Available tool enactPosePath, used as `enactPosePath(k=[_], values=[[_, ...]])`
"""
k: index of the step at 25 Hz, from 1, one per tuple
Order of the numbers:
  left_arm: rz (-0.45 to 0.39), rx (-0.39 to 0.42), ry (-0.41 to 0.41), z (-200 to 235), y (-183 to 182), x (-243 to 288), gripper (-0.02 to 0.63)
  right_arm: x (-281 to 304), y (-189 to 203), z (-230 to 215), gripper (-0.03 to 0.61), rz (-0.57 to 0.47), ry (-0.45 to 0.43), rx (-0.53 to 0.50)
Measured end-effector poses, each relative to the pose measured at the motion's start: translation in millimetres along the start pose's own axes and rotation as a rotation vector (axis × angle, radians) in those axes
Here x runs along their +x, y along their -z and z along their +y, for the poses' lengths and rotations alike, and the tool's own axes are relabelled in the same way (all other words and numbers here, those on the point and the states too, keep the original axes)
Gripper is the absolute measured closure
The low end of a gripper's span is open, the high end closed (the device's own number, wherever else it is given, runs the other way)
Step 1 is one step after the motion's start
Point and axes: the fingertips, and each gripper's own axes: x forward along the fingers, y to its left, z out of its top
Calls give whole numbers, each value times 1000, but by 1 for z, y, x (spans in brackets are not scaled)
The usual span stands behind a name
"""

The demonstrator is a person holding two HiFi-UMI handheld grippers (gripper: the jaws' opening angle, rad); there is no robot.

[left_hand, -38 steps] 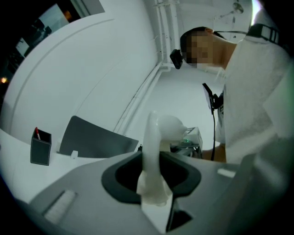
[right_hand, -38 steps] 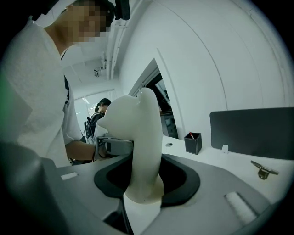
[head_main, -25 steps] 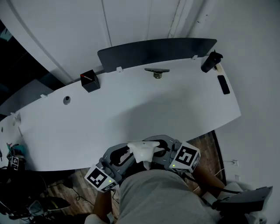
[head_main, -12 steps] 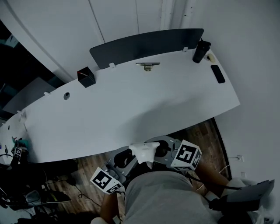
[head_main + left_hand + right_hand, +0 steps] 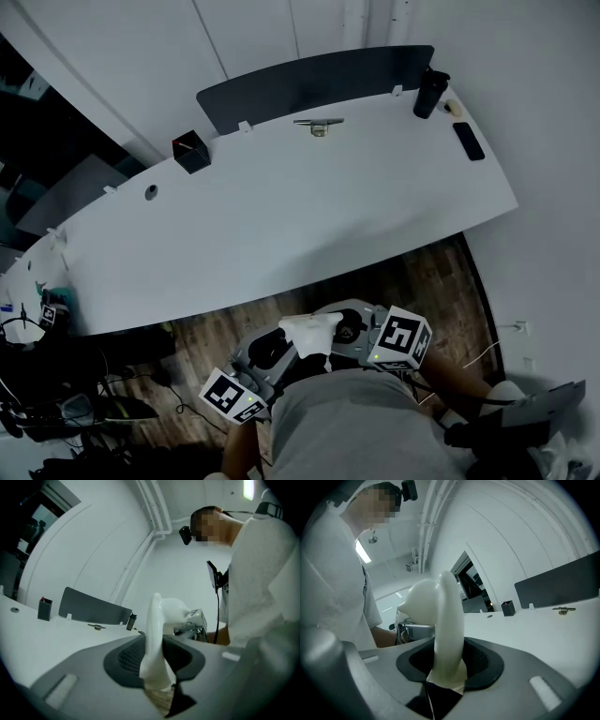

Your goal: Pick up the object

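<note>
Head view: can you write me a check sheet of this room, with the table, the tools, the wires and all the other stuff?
Surface: long curved white table, with things only along its far edge.
Job's things: smooth white plastic object, held off the table, close to the person's body.
Clutter: small black box, dark bottle, flat black slab, small metal fitting, dark grey divider panel.
Grippers: left tool and right tool are both shut on the white object, one from each side.
Cables: tangle of dark cables on the floor; thin white cable.
Surroundings: white wall, brown wooden floor.
</note>
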Motion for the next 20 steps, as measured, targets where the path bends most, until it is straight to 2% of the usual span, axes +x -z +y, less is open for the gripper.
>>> enactPosePath(k=[6, 10, 20], values=[[-33, -37, 21, 16, -12, -31, 497, 31, -14, 13, 420, -2, 9, 30], [-37, -6, 58, 32, -25, -50, 497, 53, -28, 16, 420, -14, 34, 21], [-74, 28, 51, 41, -38, -60, 497, 67, -42, 18, 421, -17, 52, -33]])
